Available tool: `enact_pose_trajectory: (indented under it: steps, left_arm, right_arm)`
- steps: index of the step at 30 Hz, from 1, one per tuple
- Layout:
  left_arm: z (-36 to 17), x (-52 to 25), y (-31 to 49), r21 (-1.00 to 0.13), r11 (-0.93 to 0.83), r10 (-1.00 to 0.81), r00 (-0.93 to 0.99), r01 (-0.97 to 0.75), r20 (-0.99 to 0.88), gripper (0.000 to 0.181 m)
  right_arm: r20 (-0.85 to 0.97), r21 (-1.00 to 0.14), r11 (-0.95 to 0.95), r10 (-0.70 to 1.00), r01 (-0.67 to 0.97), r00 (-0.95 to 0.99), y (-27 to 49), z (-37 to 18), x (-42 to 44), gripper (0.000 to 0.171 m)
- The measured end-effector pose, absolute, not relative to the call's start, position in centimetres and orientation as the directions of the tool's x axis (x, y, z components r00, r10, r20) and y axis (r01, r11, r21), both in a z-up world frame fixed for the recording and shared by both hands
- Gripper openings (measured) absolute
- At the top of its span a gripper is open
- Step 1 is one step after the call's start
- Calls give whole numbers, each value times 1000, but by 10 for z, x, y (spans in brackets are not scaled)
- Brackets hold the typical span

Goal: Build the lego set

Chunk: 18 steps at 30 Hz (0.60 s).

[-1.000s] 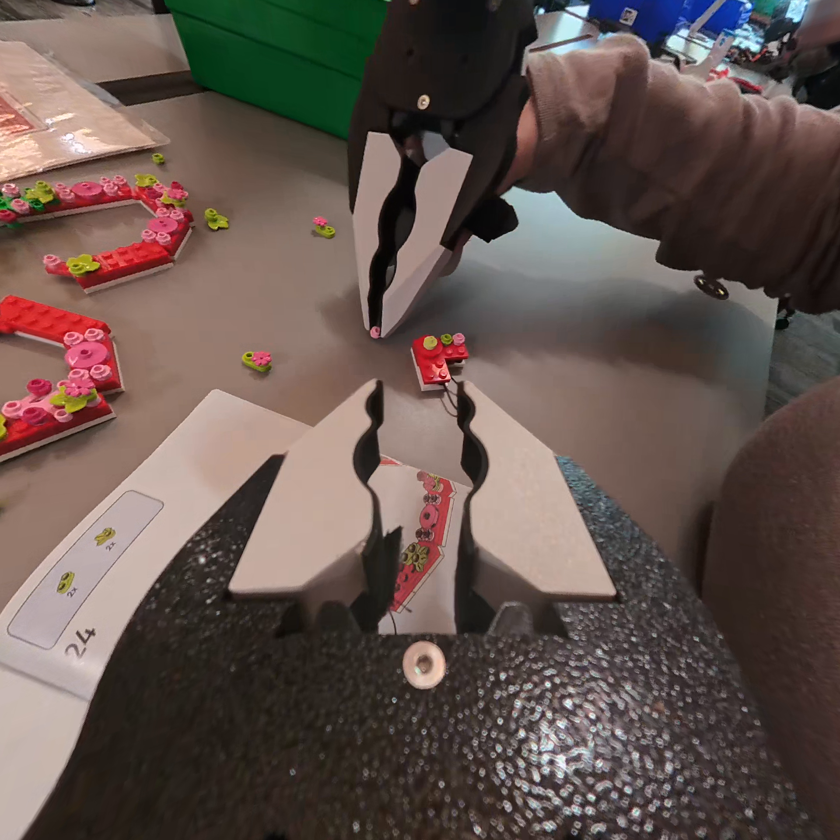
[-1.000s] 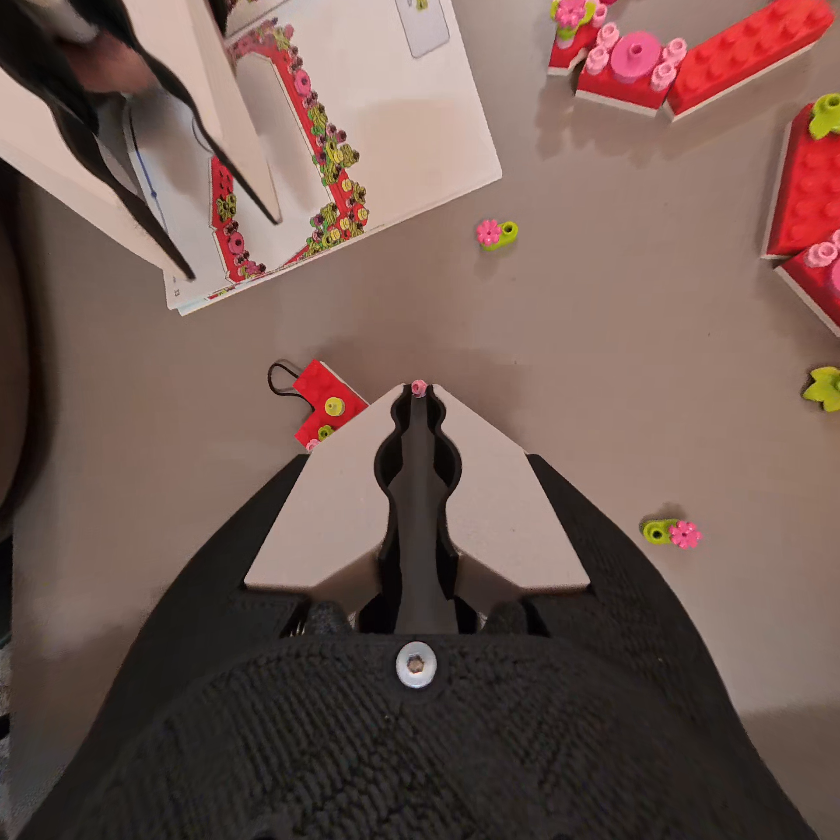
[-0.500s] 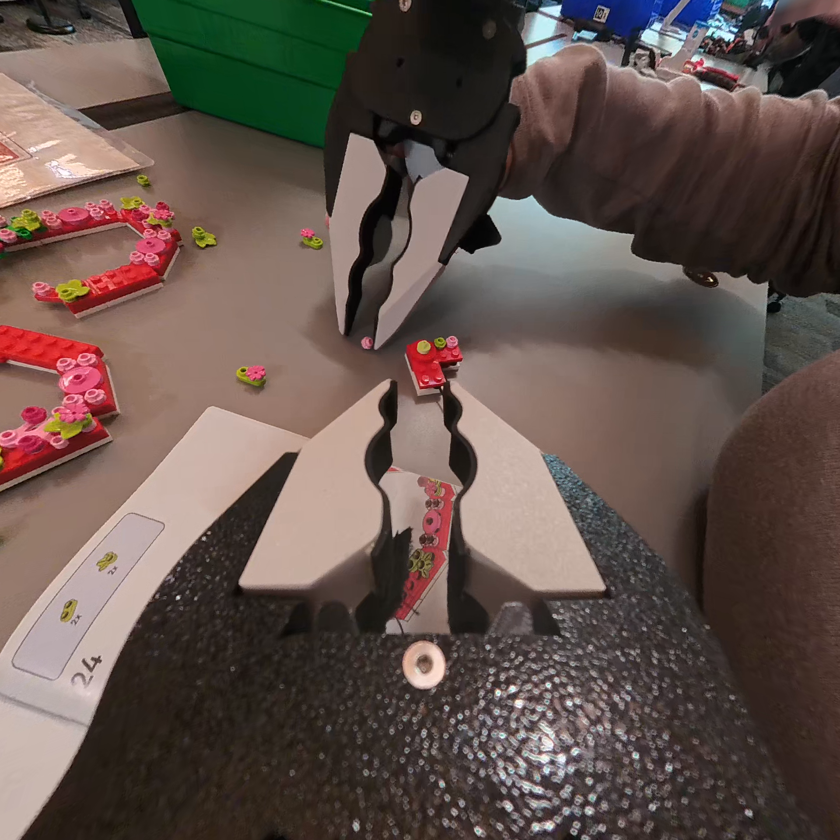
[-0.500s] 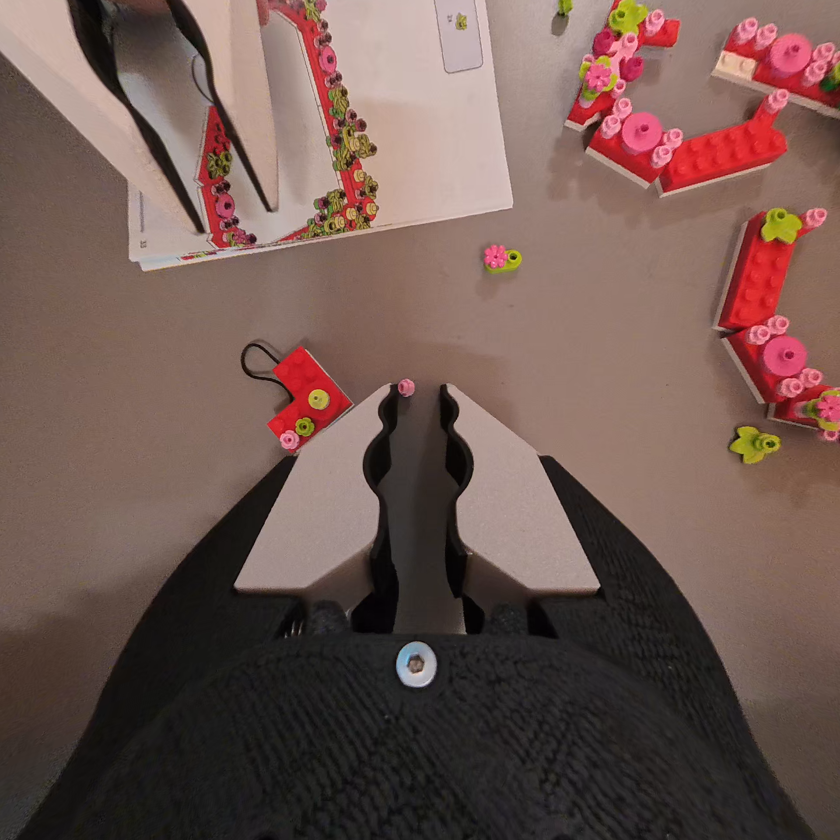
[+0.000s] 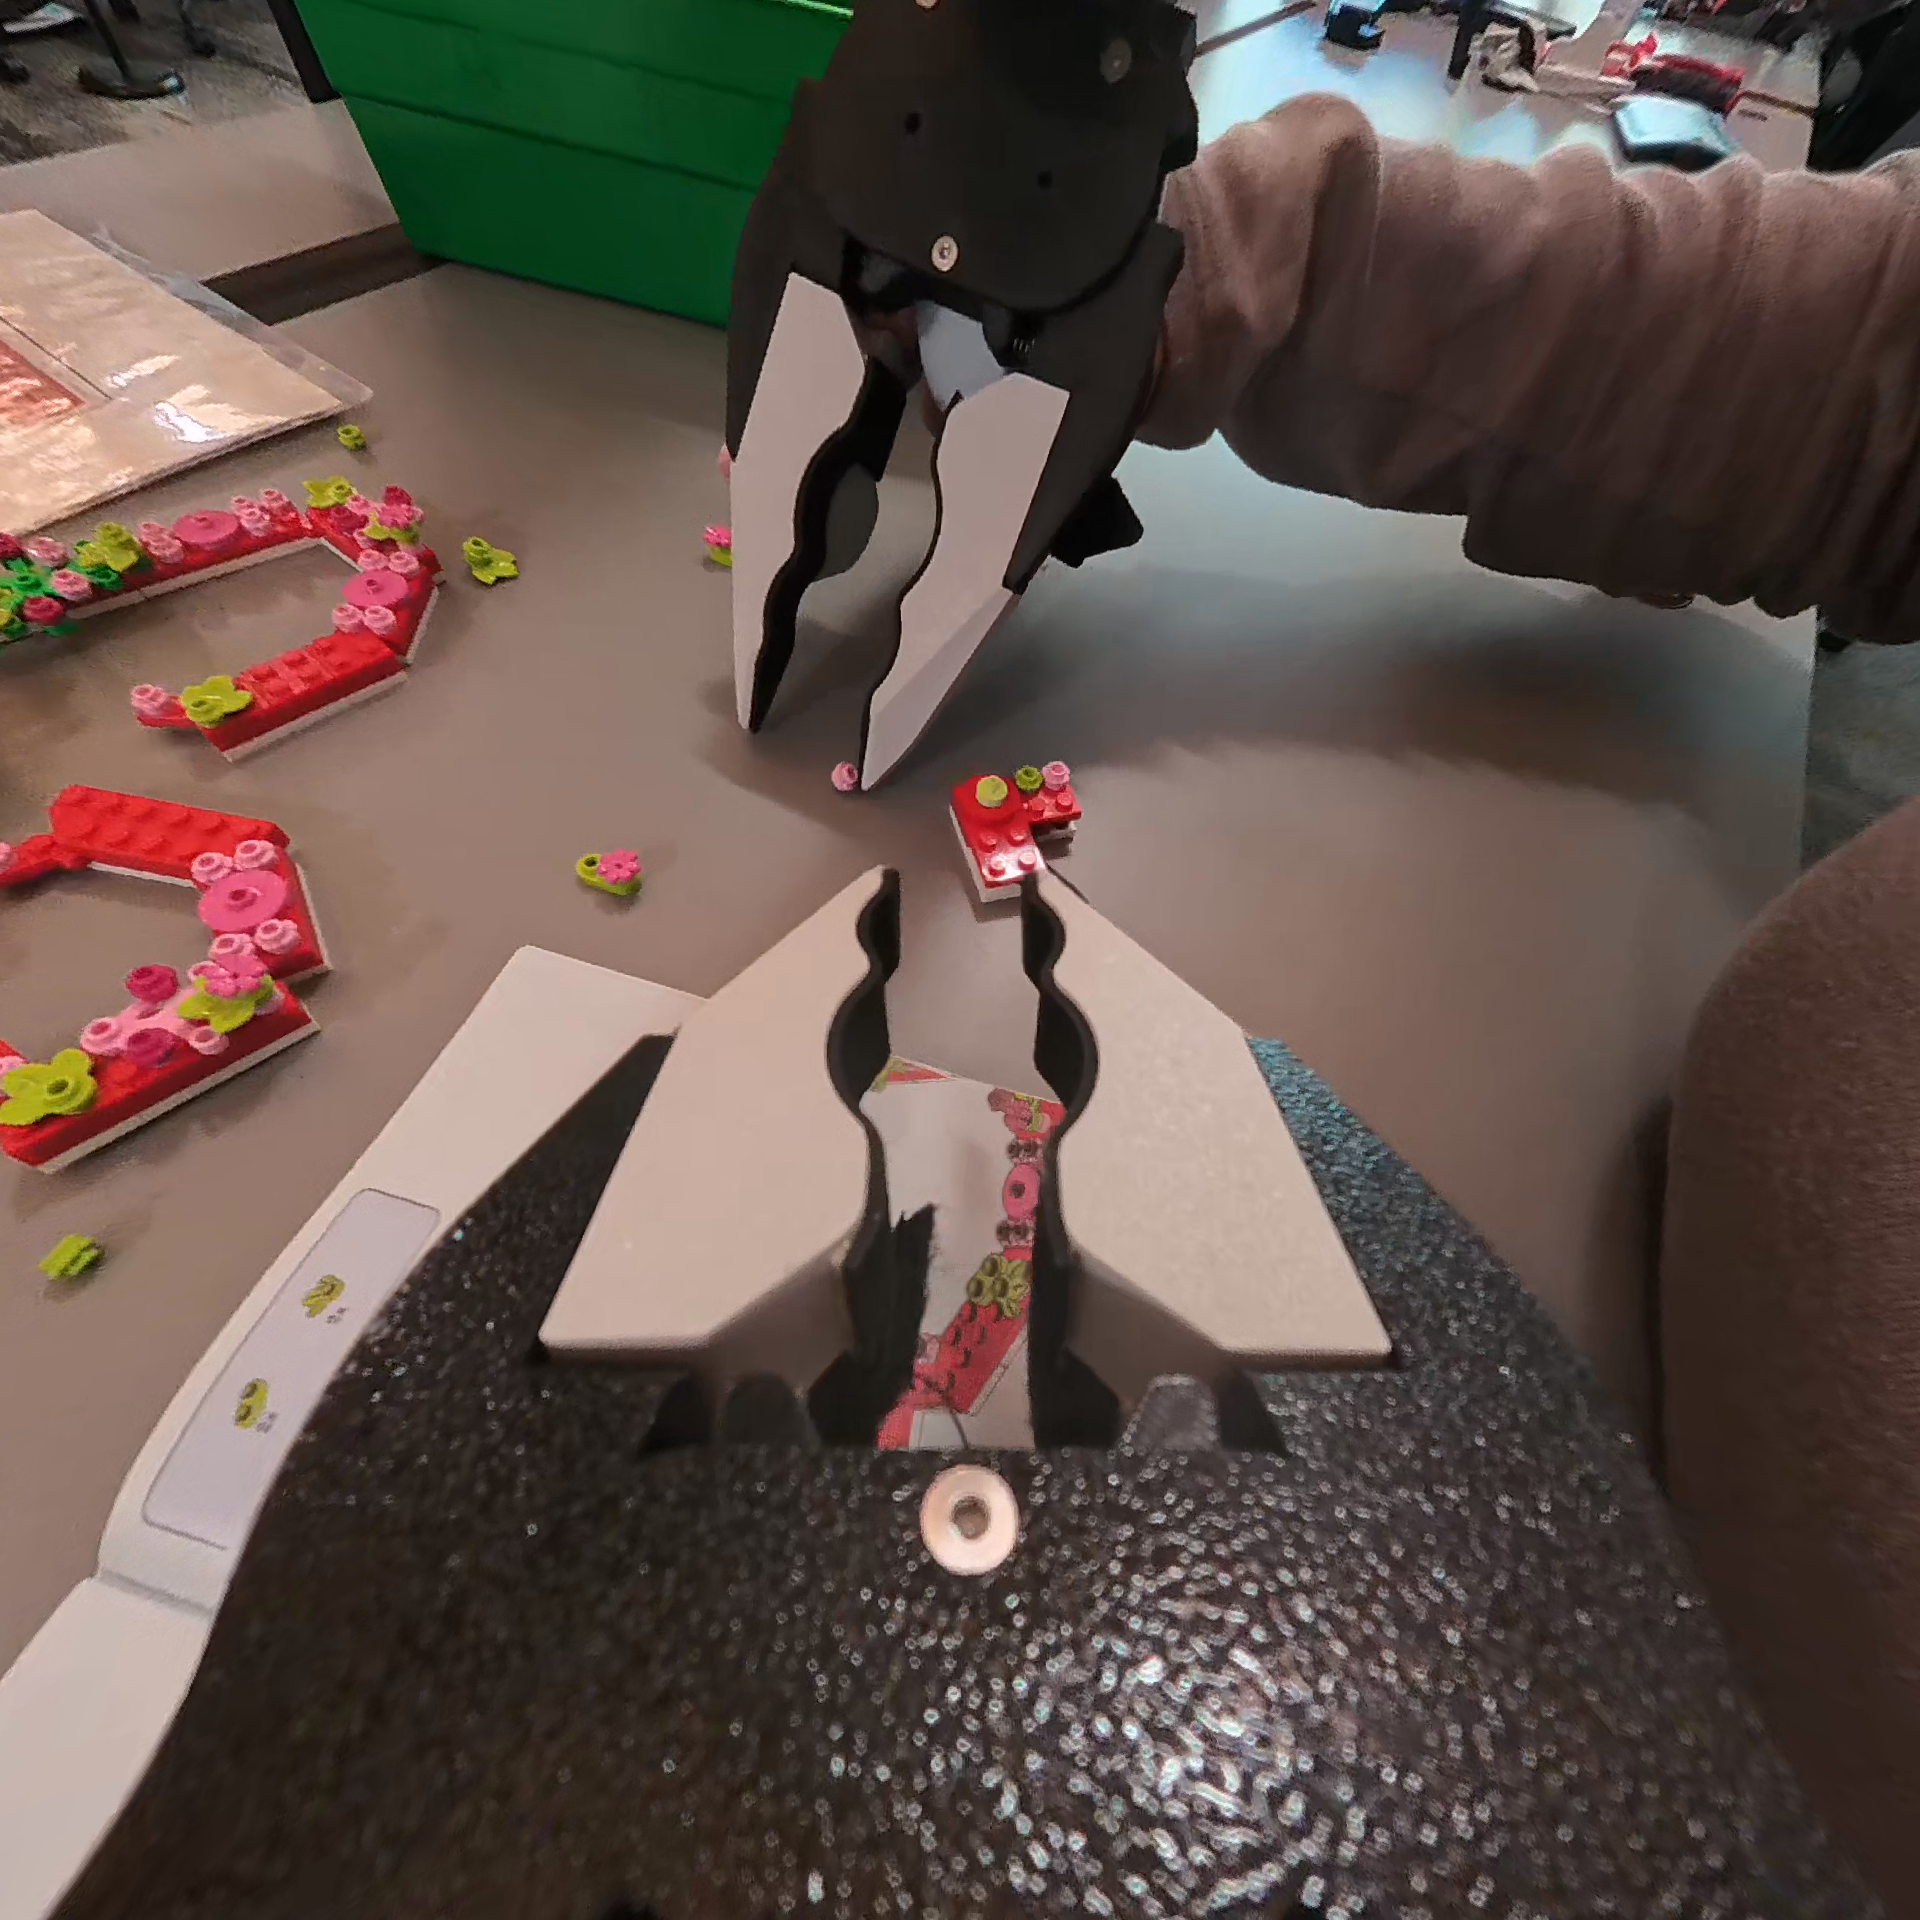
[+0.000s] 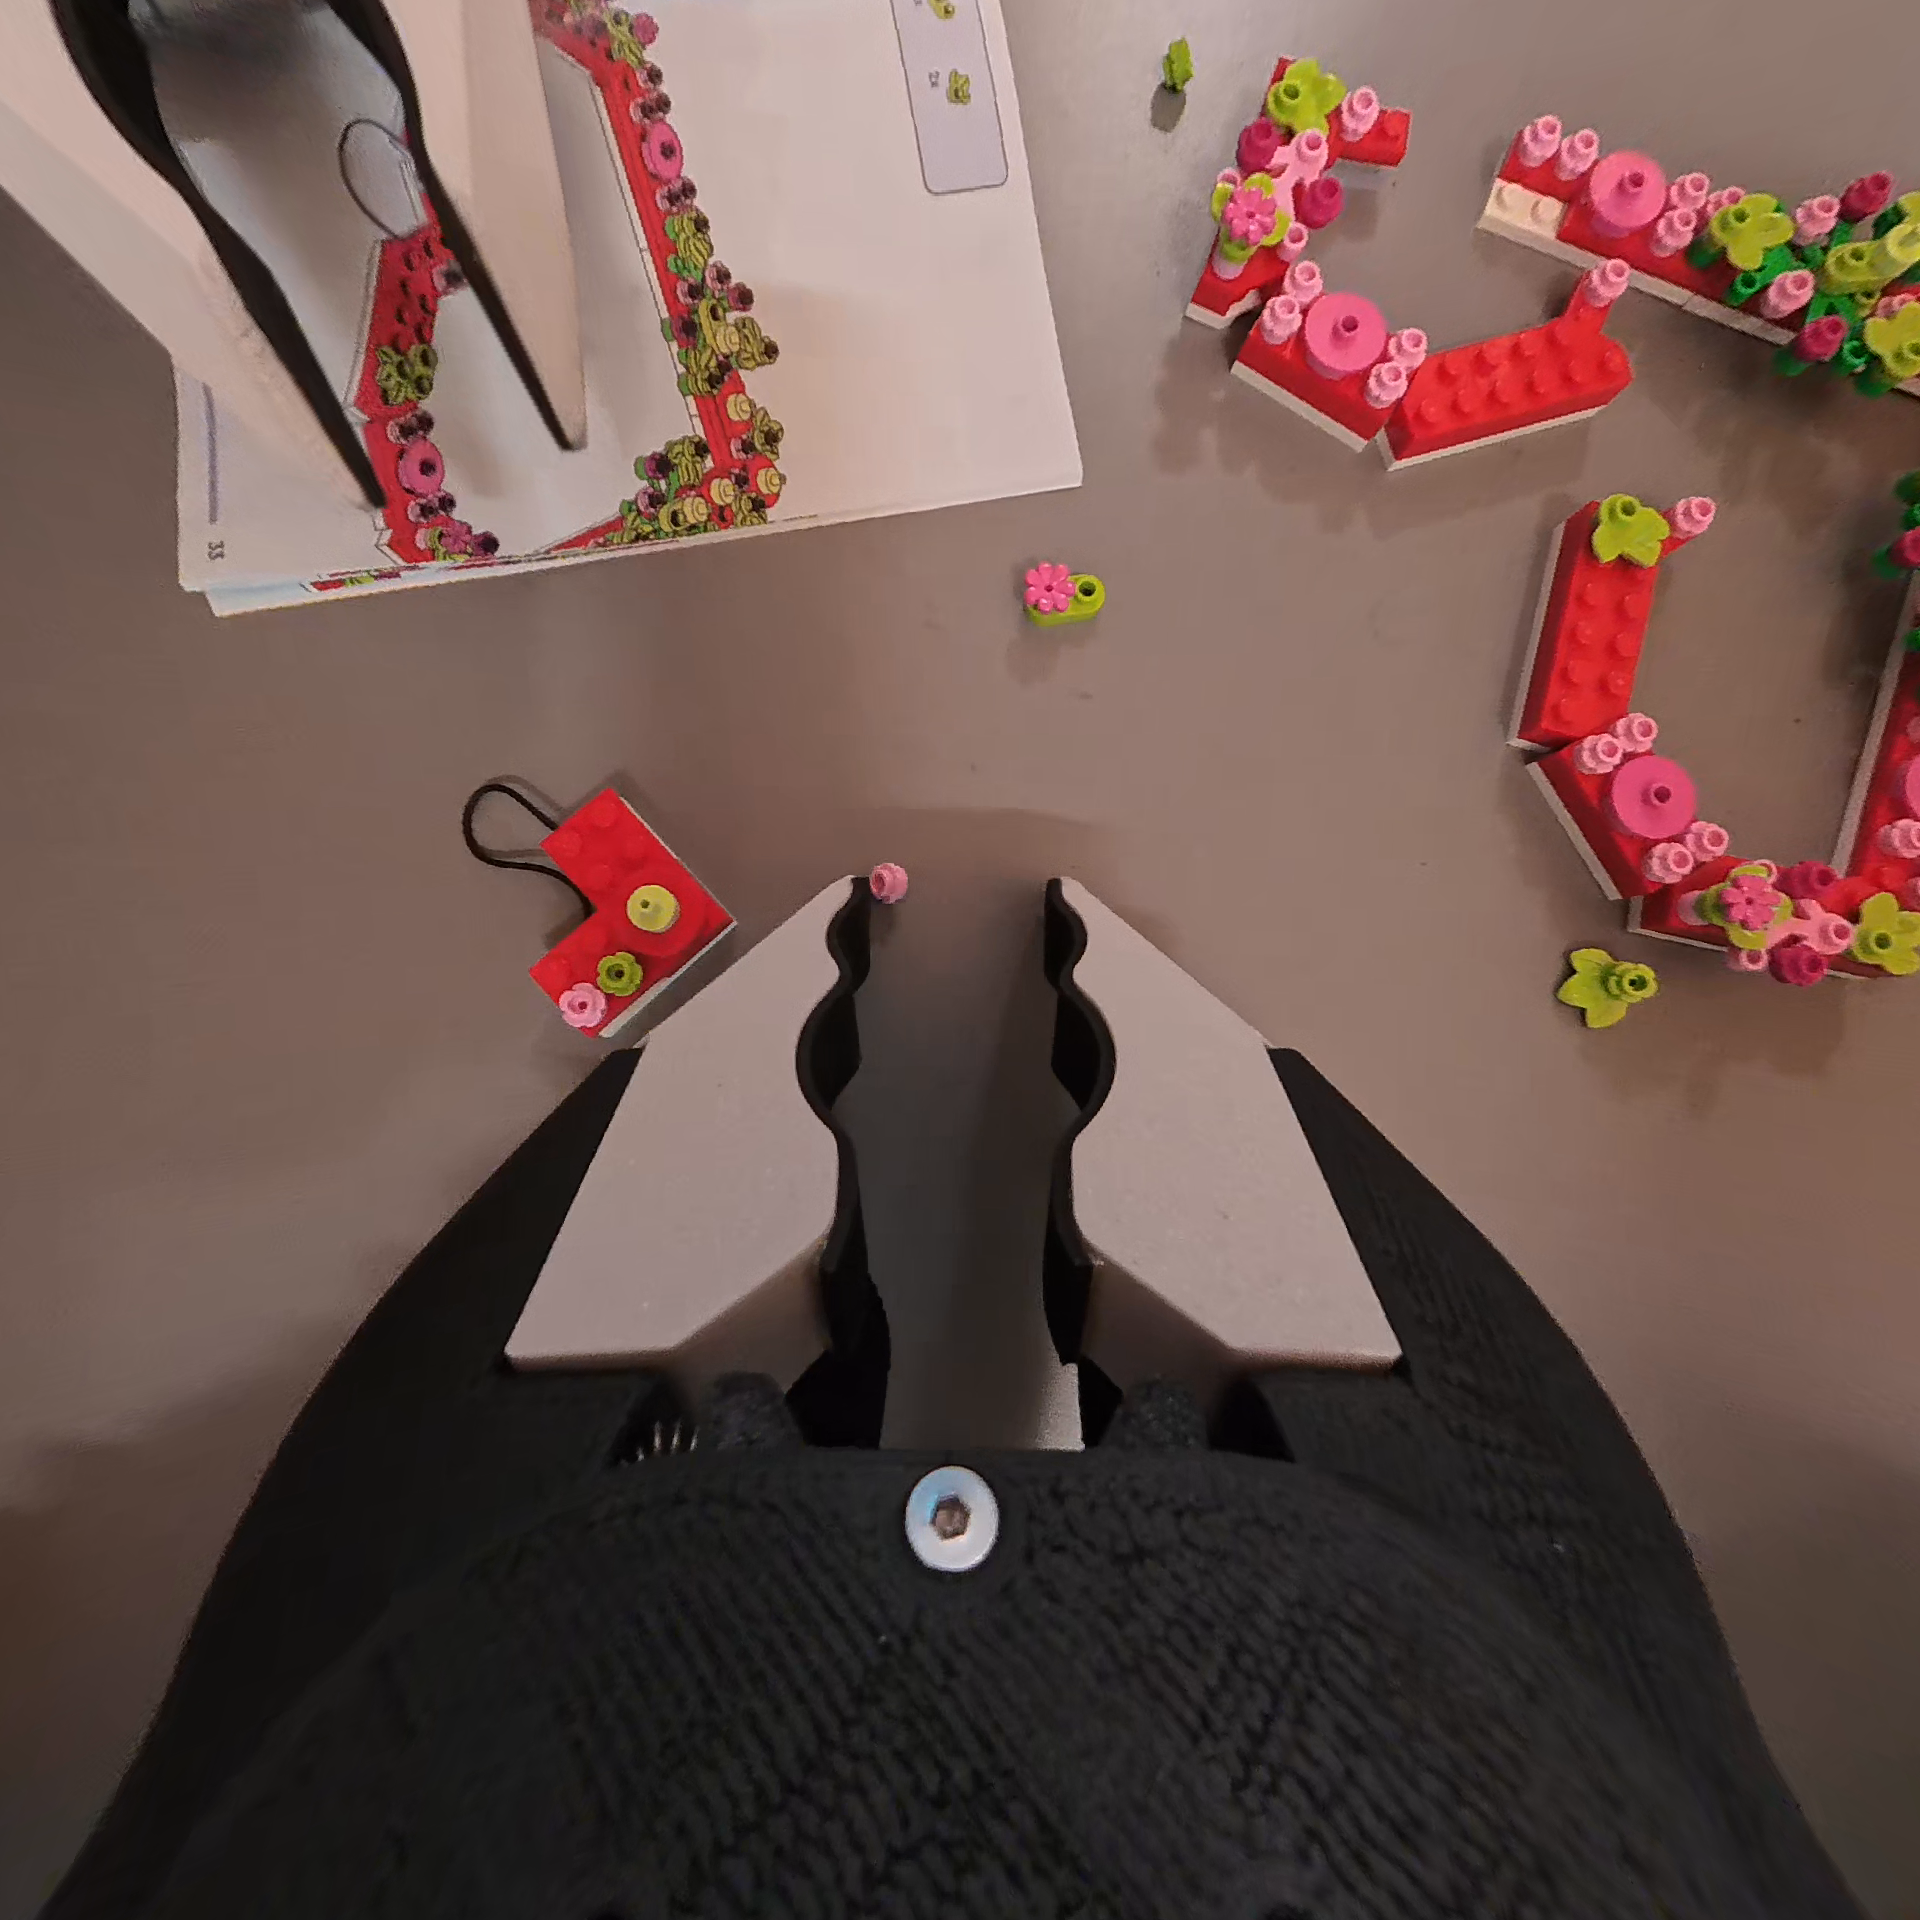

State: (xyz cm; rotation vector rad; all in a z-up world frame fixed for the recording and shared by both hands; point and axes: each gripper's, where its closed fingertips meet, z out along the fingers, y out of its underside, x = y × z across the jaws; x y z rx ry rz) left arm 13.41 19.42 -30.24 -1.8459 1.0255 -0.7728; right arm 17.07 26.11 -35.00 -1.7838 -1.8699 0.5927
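Note:
A tiny pink round stud (image 6: 888, 882) lies on the grey table, touching the left fingertip of my open right gripper (image 6: 951, 885); it also shows in the left wrist view (image 5: 844, 775). A small red L-shaped piece (image 6: 623, 909) with green and pink studs and a black cord loop lies just left of it, also seen in the left wrist view (image 5: 1013, 821). My left gripper (image 5: 961, 883) is open and empty above the instruction booklet (image 5: 582, 1049), its tips just short of the red piece. The right gripper shows there too (image 5: 810, 753).
Red wreath segments with pink and lime flowers lie at the left (image 5: 281, 665) and at the right in the right wrist view (image 6: 1507, 384). Loose flower pieces (image 6: 1062, 594) (image 6: 1605, 985) dot the table. A green bin (image 5: 582, 145) stands behind. A sleeved arm (image 5: 1507, 353) reaches across. Tip to tip, the grippers are about 10 centimeters apart. Between my right fingertips and the small red L-shaped piece (image 6: 623, 909) there is roughly 4 centimeters. My left wrist view (image 5: 1006, 803) looks at it from another angle.
My right gripper has opened and let go of the pink stud, which now lies on the table by its left fingertip. It has lifted a little. The left gripper opened slightly wider.

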Motion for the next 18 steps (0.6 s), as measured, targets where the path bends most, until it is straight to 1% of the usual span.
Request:
enact_pose_trajectory:
  steps: [9, 14, 18]
  left_arm:
    - [-298, 131, 198, -898, -281, -872, 481, -338, 92, 22]
    - [-297, 131, 199, -901, -305, -863, 490, -308, 124, 29]
    - [-298, 130, 199, -899, -306, -861, 494, -313, 121, 29]
  right_arm:
    - [21, -652, 0, 1000, 758, 17, 265, -350, 170, 34]
    - [32, -691, -10, 999, 722, 44, 268, -341, 167, 35]
    - [16, -655, -23, 999, 755, 44, 267, -351, 171, 33]
